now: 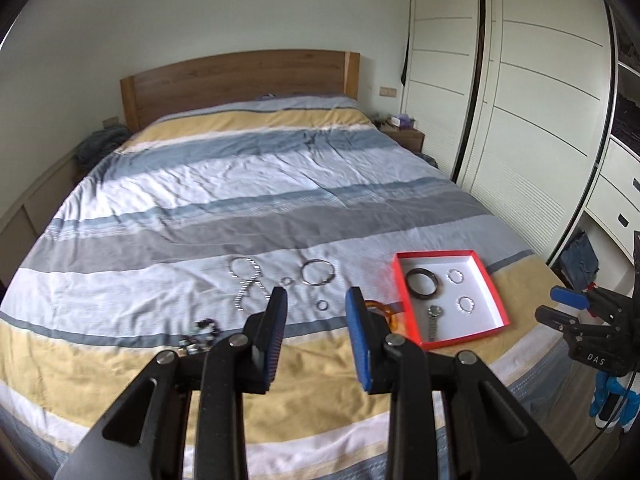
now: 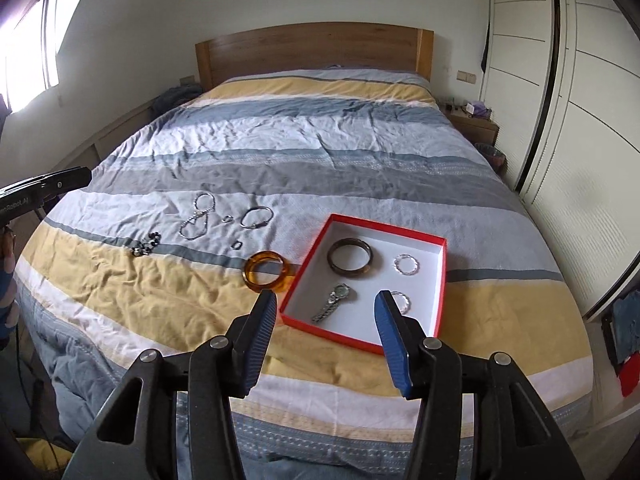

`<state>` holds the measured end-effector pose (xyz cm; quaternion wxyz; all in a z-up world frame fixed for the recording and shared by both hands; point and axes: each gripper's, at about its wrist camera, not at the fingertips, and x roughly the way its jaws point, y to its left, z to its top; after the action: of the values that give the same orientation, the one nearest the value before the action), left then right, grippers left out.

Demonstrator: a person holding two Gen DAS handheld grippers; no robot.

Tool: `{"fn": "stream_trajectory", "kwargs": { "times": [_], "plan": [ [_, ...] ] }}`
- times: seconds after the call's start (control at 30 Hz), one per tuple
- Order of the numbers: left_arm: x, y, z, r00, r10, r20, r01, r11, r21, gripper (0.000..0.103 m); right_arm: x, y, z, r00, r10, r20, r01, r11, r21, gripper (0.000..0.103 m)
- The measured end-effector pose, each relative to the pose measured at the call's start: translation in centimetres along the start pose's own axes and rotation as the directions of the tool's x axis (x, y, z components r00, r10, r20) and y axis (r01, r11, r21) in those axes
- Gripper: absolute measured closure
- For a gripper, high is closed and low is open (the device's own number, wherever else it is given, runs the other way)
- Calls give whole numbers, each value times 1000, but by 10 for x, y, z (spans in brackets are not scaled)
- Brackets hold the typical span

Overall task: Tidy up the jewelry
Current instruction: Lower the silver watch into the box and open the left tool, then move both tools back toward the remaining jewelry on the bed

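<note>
The right gripper (image 2: 325, 304) stood half open and empty above the red box (image 2: 443, 268), which lay on the bed (image 2: 280, 136). Only its view showed the whole amber bangle (image 2: 267, 271); the left gripper (image 1: 316, 300), also open and empty, hid it partly.

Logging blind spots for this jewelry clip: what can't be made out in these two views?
- Amber bangle: left wrist view, largely hidden behind the left gripper; whole in the right wrist view.
- One small silver bracelet in the red box: right wrist view, partly covered by a finger of the right gripper.
- Dark bead piece: too small to identify.
- Nightstand items: too small and distant.
</note>
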<state>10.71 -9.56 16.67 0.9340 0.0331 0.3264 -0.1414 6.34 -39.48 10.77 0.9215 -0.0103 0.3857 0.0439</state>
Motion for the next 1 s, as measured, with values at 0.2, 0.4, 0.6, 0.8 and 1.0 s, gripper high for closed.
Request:
{"fn": "stream_trajectory", "kwargs": {
  "times": [0.2,0.4,0.6,0.8,1.0],
  "plan": [
    [-67,48,-19,995,75,62,-74,997,-24,74,-36,40,-4,998,40,56,-38,999,-26,52],
    [-122,91,-35,981,135,138,-123,988,-91,74,-65,74,-1,992,70,109,-65,996,-55,52],
    [-144,125,-45,968,181,171,-152,973,-172,74,-77,98,5,986,93,138,-81,992,-93,52],
    [-120,140,-56,976,187,111,-165,969,-181,72,-60,113,9,987,105,120,-92,990,-111,50],
    [-65,151,-73,982,187,23,-179,965,-191,71,-15,116,6,993,99,57,-93,991,-97,50]
  ]
}}
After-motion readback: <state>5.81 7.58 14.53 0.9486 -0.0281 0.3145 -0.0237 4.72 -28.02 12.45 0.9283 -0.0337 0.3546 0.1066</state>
